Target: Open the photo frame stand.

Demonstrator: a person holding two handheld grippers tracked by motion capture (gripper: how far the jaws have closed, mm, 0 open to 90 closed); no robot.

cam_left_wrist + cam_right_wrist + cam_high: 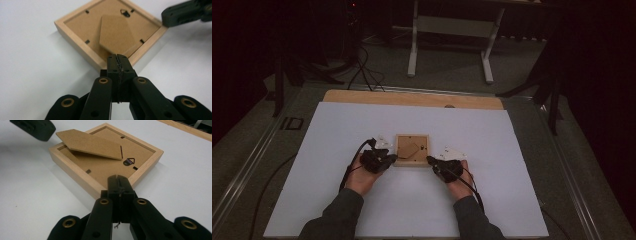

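Picture frame (412, 149) lies face-down mid-table, squarely between your grippers. Left gripper (117, 58) clenched empty at one near corner, right gripper (117, 179) likewise at the other. Easel stand (90, 143) (hinged, tilted up) points toward your left one.

Room, dim: grey carpet floor (447, 65); white desk frame (452, 30) at rear; black cables (362, 67); dark surrounds.

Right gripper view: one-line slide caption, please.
Shut right gripper at a corner of the face-down wooden picture frame, its easel stand raised.
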